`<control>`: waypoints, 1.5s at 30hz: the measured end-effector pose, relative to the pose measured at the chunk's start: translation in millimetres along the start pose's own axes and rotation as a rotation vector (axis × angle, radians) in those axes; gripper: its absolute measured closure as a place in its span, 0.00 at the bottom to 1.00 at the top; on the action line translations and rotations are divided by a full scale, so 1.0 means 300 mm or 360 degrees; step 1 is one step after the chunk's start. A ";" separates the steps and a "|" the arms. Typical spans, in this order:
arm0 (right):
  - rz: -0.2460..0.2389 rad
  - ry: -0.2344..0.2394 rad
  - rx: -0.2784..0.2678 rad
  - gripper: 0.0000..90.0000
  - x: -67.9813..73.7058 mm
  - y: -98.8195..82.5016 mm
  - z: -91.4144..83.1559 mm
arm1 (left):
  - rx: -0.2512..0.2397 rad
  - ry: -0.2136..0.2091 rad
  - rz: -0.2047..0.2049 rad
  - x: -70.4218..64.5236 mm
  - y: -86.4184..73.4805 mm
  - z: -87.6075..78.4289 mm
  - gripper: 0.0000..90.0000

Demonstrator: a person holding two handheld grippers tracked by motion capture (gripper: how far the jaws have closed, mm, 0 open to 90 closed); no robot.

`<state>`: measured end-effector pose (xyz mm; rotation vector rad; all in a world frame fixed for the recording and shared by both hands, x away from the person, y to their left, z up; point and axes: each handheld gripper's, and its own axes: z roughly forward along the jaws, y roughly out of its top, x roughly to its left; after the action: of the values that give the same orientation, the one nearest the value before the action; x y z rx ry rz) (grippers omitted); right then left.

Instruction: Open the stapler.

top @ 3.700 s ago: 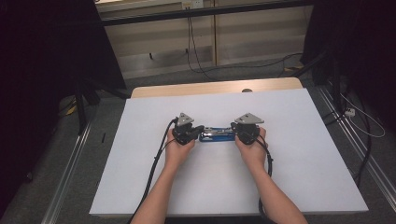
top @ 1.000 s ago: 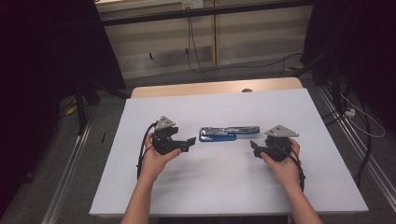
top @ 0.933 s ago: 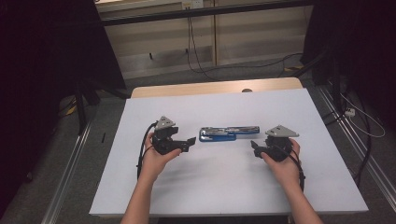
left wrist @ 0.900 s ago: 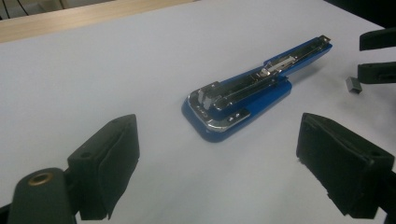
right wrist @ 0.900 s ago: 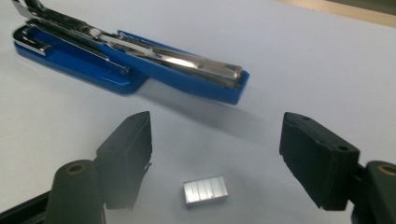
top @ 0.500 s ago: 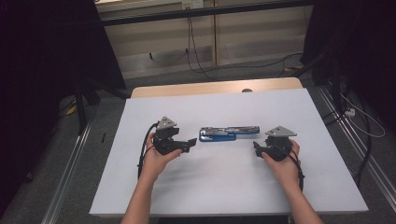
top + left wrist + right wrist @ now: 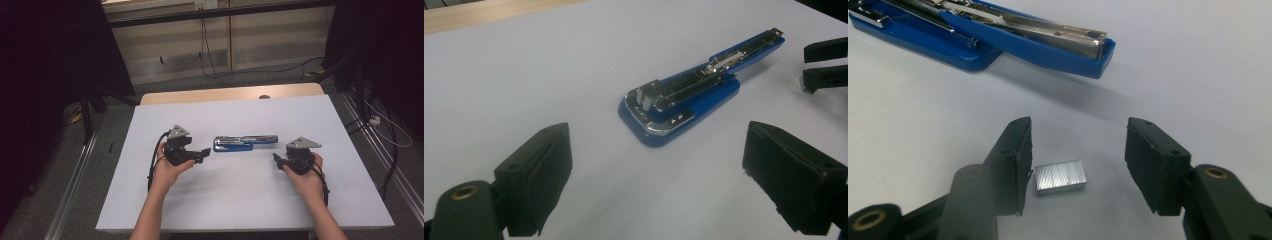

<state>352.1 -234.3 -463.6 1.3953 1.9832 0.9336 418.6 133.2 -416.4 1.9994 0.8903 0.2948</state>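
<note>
White table sheet (image 7: 240,200), landmark: opened blue stapler (image 7: 245,142) at centre. Nearest, right gripper (image 7: 1078,165), jaws apart and just closing, is set around a staple strip (image 7: 1060,176) lying short of the stapler; strip is best pinched squarely by its long sides. Left gripper (image 7: 659,175), jaws wide and empty, is held short of the stapler's hinge end.

Bare table (image 7: 240,200) lies open around the opened stapler (image 7: 245,143), the sole obstacle between both hands.
</note>
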 end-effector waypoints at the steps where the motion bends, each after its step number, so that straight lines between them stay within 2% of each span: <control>1: 0.0000 0.0000 0.0000 0.50 0.000 0.000 0.000 | 0.0000 0.0000 0.0000 0.000 0.000 0.000 0.14; 9: -0.0017 0.0015 0.0010 0.52 0.009 -0.002 0.001 | -0.0001 0.0004 -0.0005 0.001 0.000 0.004 0.14; 12: -0.0021 -0.0002 0.0021 0.52 0.010 -0.001 0.011 | 0.0008 0.0007 0.0007 0.001 -0.001 0.006 0.14; 13: -0.0020 -0.0018 0.0055 0.52 0.010 0.003 0.020 | 0.0009 0.0002 -0.0005 0.000 -0.002 0.007 0.14; 21: 0.0005 -0.0060 0.0044 0.51 0.003 0.009 0.027 | 0.0039 0.0008 0.0009 -0.002 -0.004 0.018 0.14; 23: 0.0008 -0.0069 0.0066 0.51 0.005 0.011 0.032 | 0.0034 0.0011 0.0010 -0.003 -0.004 0.019 0.14; 28: -0.0038 -0.0084 0.0055 0.53 0.015 0.007 0.024 | 0.0031 0.0012 0.0017 -0.002 -0.003 0.017 0.14; 35: -0.0005 -0.0092 0.0039 0.53 0.010 0.003 0.003 | 0.0008 0.0010 0.0000 -0.001 -0.001 0.010 0.15; 41: 0.0016 -0.0072 0.0033 0.53 0.009 -0.001 0.007 | 0.0009 0.0016 0.0023 0.001 0.002 0.007 0.15; 43: 0.0015 -0.0074 0.0046 0.53 0.014 0.001 0.017 | -0.0002 0.0014 0.0014 0.000 0.002 0.010 0.15; 44: -0.0032 -0.0086 0.0069 0.54 0.027 0.007 0.026 | 0.0004 0.0014 0.0019 0.000 0.002 0.011 0.15; 45: -0.0032 -0.0086 0.0069 0.54 0.027 0.007 0.026 | 0.0004 0.0014 0.0019 0.000 0.002 0.011 0.15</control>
<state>356.5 -224.4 -467.1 1.4072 1.9843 0.8397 420.6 130.9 -417.9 2.0079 0.8850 0.3095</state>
